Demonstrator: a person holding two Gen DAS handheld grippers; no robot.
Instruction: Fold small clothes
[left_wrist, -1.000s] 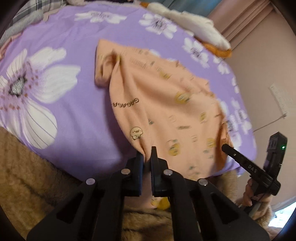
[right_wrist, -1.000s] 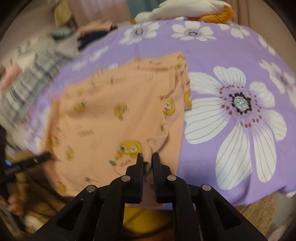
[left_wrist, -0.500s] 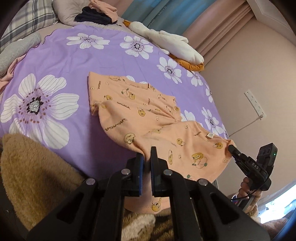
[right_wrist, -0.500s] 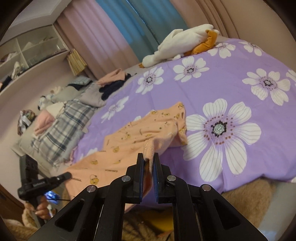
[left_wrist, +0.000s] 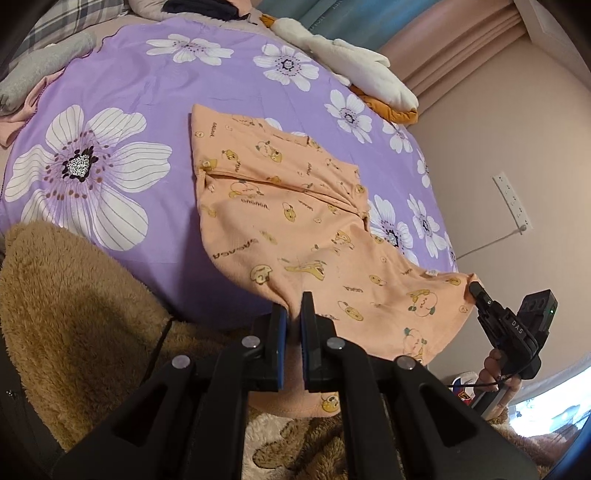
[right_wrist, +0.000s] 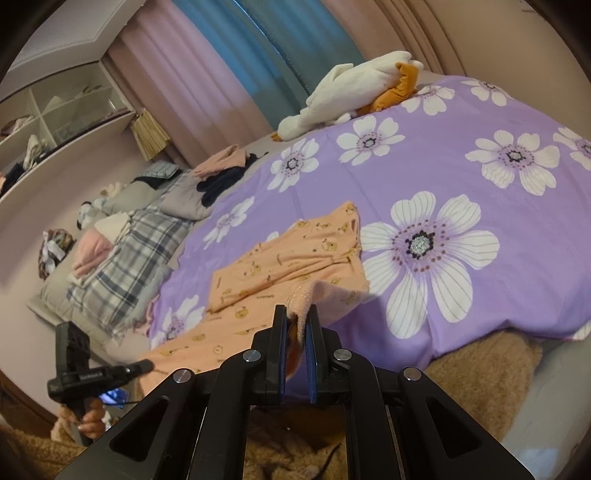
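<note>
A small peach top (left_wrist: 288, 206) with a yellow duck print lies face up on the purple flowered bed cover (left_wrist: 122, 92); it also shows in the right wrist view (right_wrist: 291, 254). My left gripper (left_wrist: 293, 314) is shut on one bottom corner of the hem. My right gripper (right_wrist: 297, 321) is shut on the other bottom corner, and it shows at the right in the left wrist view (left_wrist: 476, 288). The hem is lifted and stretched between both grippers at the near edge of the bed, while the shoulders and sleeves rest on the cover.
A white and orange plush toy (right_wrist: 354, 92) lies at the far end of the bed. A plaid pillow (right_wrist: 129, 254) and piled clothes (right_wrist: 221, 173) sit at the head side. A brown fleece blanket (left_wrist: 74, 314) hangs below the near edge. A wall (left_wrist: 517, 147) stands beside the bed.
Both grippers have pulled back and up from the bed with the hem corners, drawing the top flatter and stretching the hem wide between them. The grips have not changed.
</note>
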